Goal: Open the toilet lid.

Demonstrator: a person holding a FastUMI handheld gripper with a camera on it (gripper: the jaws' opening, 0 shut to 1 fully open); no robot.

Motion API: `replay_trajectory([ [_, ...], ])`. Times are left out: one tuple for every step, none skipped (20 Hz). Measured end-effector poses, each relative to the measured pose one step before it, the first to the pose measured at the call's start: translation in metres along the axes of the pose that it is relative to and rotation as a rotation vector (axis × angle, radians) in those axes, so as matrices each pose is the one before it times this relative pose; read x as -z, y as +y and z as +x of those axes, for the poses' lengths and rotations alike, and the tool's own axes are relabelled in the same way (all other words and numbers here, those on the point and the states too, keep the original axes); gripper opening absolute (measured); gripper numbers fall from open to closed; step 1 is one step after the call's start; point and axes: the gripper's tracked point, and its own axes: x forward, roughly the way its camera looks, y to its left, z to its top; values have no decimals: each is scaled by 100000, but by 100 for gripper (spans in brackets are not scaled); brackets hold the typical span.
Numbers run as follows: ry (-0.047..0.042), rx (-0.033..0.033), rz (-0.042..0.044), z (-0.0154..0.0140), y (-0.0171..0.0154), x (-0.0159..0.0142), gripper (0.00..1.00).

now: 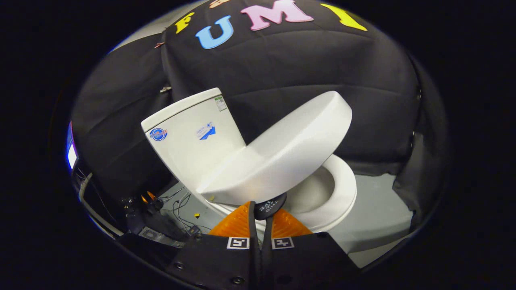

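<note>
Here the black cloth wall (306, 72) fills the far side, draped in folds behind everything. In front of it stands the white toilet, its tank (193, 137) to the left with 2 blue stickers on its face. The toilet lid (282, 149) is raised partway, tilted up to the right, clear of the seat (338, 193) ring below it. On the grey floor (375, 209) to the near left lie loose cables (177, 205). Nearest, the gripper (262, 209) has its 2 fingers drawn together, clamping a small black tab (271, 205) at the lid's near edge.
</note>
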Motion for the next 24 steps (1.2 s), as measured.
replay_trajectory([
  [-1285,-461,-1413,-106,799,-866,6],
  [-1208,-459,-1525,-4,804,-885,5],
  [-1286,-422,-2526,-51,688,-771,5],
  [-1097,-401,-3457,98,730,-788,5],
  [-1087,-257,-3664,114,644,-683,5],
  [-1018,-400,-3236,-7,629,-738,5],
  [-989,-696,-2057,179,751,-789,5],
  [-1029,-842,-1209,203,797,-832,5],
  [-747,-868,-906,459,814,-765,5],
  [-783,-957,-926,610,903,-887,5],
  [-736,-937,-897,669,903,-836,5],
  [-614,-994,-829,410,894,-779,5],
  [-710,-1060,-882,410,890,-865,5],
  [-509,-1133,-1245,612,951,-819,5],
  [-373,-1109,-1533,597,899,-702,5],
  [-214,-1196,-1274,665,943,-713,5],
  [-374,-1193,-992,617,1039,-678,5],
  [-231,-1046,-1331,778,993,-679,5],
  [-219,-1035,-1381,797,861,-534,5],
  [-187,-898,-1234,744,799,-498,5],
  [-59,-868,-771,736,858,-278,5],
  [9,-766,-816,783,777,-268,6],
  [226,-821,-623,714,795,-290,5],
  [168,-699,-599,646,754,-246,5],
])
